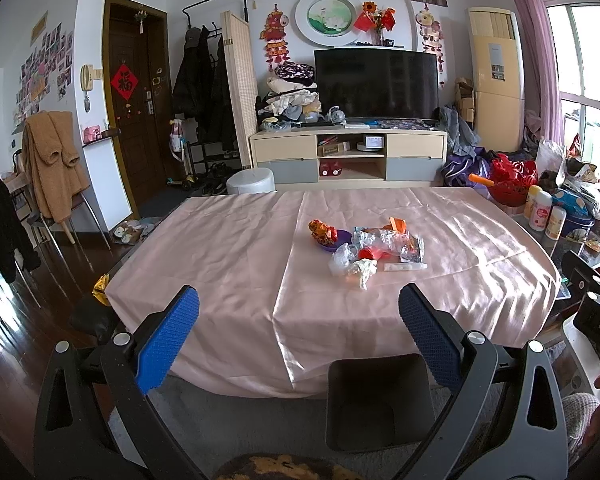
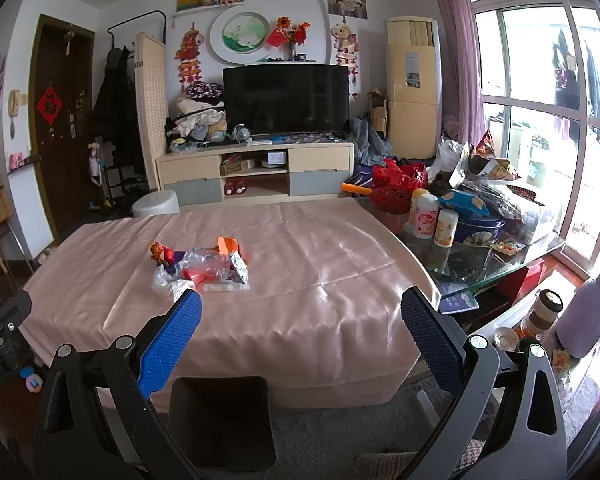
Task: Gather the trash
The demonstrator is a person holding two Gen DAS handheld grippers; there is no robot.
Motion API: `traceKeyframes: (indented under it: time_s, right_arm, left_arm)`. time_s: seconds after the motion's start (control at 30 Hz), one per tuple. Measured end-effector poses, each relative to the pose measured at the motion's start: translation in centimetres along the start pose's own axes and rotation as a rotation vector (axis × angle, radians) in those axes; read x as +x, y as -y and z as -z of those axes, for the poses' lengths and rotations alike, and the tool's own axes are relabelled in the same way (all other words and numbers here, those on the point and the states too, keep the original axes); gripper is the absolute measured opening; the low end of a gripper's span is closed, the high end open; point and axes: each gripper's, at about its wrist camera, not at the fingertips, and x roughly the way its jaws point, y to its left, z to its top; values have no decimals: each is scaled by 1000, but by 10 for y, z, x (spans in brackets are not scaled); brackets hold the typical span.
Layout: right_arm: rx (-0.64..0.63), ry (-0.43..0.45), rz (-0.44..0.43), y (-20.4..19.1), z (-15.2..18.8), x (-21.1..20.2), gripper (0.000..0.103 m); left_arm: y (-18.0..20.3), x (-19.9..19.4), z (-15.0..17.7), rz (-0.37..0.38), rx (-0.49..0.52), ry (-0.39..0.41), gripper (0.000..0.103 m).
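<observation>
A heap of trash lies mid-table on the pink cloth: crumpled clear plastic, foil wrappers, an orange scrap, white tissue, and a small purple dish holding a red-gold wrapper. In the right wrist view the same trash heap sits to the left on the pink cloth. My left gripper hangs open over the near table edge, well short of the heap. My right gripper is open too, with nothing between its blue pads. A black bin stands on the floor below the table's front; in the right wrist view the black bin is low and left of centre.
A glass side table at the right carries bottles, a blue tin and snack bags. A purple flask and jars stand lower right. A TV stand and white stool are behind the table; a chair with a brown coat stands left.
</observation>
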Motion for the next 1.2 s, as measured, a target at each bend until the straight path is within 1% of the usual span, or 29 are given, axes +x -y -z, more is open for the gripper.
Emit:
traceKeyframes:
  time_s: [0.33,0.57,0.97,1.2]
  right_arm:
    - [-3,-2,-9,-3,0,4,100]
    - [-2,-3,-9,-3,0,3,100]
    - [-4,-5,-11,-6,-1,5,100]
    - [5,13,-1,-6,-2,5,100]
  left_arm:
    - [5,2,3,8,-11,-1,95]
    - [6,2,-1,7,-10,-2,95]
    - [-1,7,-4,8,-16,2,95]
    - [-3,8,-5,4,-19,-3,95]
